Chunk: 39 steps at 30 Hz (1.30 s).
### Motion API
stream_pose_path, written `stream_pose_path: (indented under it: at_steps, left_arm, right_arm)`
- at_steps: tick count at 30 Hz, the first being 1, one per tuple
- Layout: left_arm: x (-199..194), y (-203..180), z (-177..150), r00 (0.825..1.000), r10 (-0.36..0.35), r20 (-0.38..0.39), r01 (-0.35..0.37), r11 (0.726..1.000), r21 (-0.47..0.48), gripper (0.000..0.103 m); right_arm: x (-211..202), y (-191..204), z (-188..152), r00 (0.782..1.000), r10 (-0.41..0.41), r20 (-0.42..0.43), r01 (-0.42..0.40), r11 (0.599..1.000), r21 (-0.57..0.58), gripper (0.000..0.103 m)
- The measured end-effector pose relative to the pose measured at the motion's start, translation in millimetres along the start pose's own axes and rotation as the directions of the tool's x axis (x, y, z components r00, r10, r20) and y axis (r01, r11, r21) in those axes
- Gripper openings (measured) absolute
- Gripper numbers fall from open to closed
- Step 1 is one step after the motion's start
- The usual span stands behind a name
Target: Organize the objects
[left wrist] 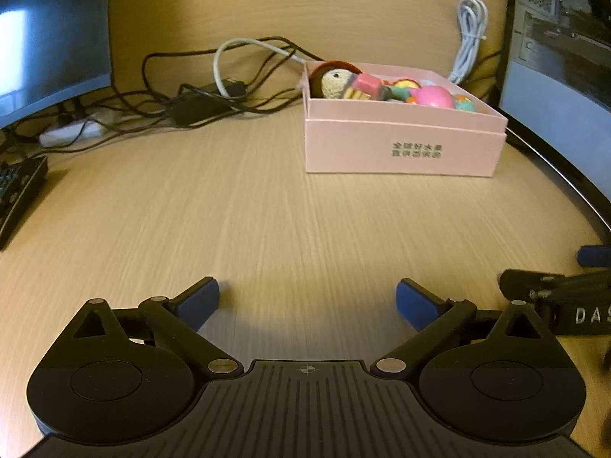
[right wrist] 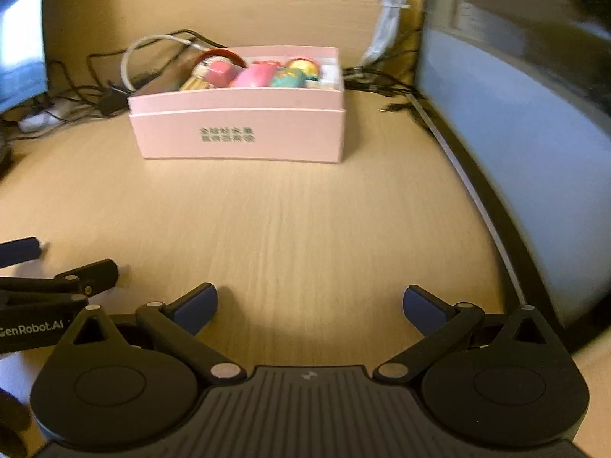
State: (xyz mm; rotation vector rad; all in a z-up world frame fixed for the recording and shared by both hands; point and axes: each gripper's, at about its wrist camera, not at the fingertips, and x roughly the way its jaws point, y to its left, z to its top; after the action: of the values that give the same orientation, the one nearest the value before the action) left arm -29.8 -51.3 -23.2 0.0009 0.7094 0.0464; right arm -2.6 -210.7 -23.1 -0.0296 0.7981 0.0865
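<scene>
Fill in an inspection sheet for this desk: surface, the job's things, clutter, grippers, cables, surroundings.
Surface: wooden desk, bare in the middle.
Job's things: pink box, lid off, holding small toys, including a crocheted doll.
Clutter: nothing seen loose on the desk.
Grippers: left gripper and right gripper both open, holding nothing, short of the box.
Cables: black cables tangled behind the box; white bundled cable.
Surroundings: monitor at right, keyboard at left.

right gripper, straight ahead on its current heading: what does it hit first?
Probably the front wall of the pink box. The right gripper is open and empty, with only bare desk between its fingers and the box. Height above the desk is unclear, so it might skim the toys inside instead.
</scene>
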Motion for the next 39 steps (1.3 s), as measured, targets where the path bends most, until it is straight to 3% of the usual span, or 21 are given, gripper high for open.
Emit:
stream_pose_path:
  at_steps: [12, 39]
  left_arm:
    - [4.3, -1.7, 2.8, 1.0, 0.021, 0.005, -0.021, 1.0, -0.011, 0.102]
    - [4.1, -3.9, 2.8, 1.0, 0.015, 0.008, -0.015, 1.0, -0.01, 0.102]
  right_arm:
    - [7.2, -0.1, -4.8, 0.995, -0.005, 0.102, 0.004, 1.0, 0.003, 0.103]
    - [6.8, -0.7, -5.0, 0.995, -0.004, 0.102, 0.004, 1.0, 0.004, 0.103]
